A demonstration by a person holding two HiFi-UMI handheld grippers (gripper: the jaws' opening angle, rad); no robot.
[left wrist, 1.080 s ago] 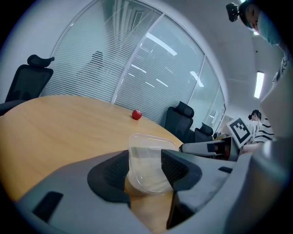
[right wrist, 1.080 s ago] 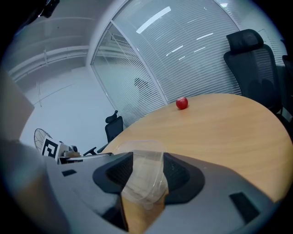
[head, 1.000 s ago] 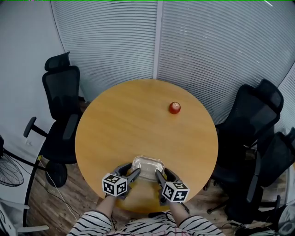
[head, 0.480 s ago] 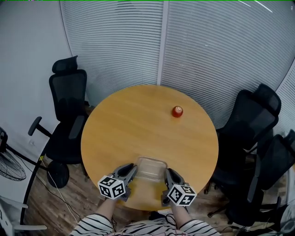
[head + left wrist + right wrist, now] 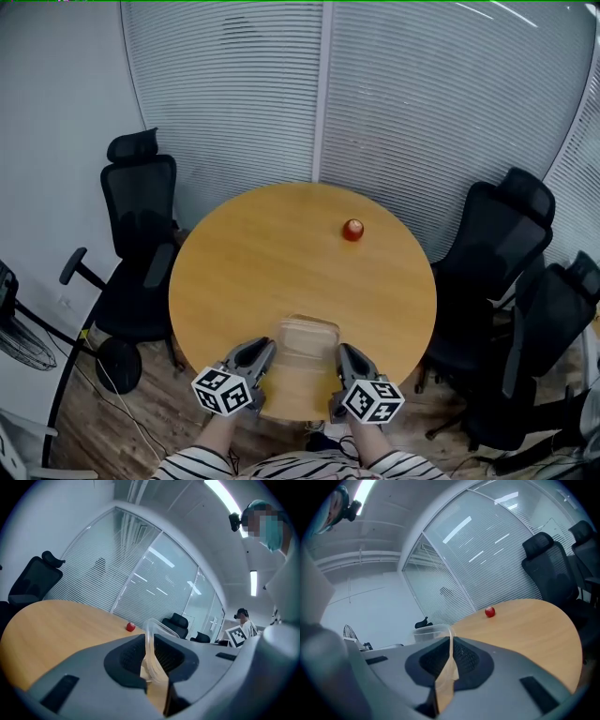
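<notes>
Left tool point(image 5: 260, 351): I'm pinching the clear container's point(image 5: 307, 339) left wall.
Right tool point(image 5: 344, 355): I'm pinching the opposite wall, probably to keep it balanced.
Position: container hanging between both tools, at the worktop's point(image 5: 253, 262) near edge.
Red ball point(image 5: 352, 230): lying well ahead.

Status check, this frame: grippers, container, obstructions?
Left gripper, right gripper: both shut on clear plastic container. Container at near edge of round table. Small red round object far across, not in the way.

Open tabletop point(image 5: 272, 267) ahead, a small red object point(image 5: 352, 230) far across
</notes>
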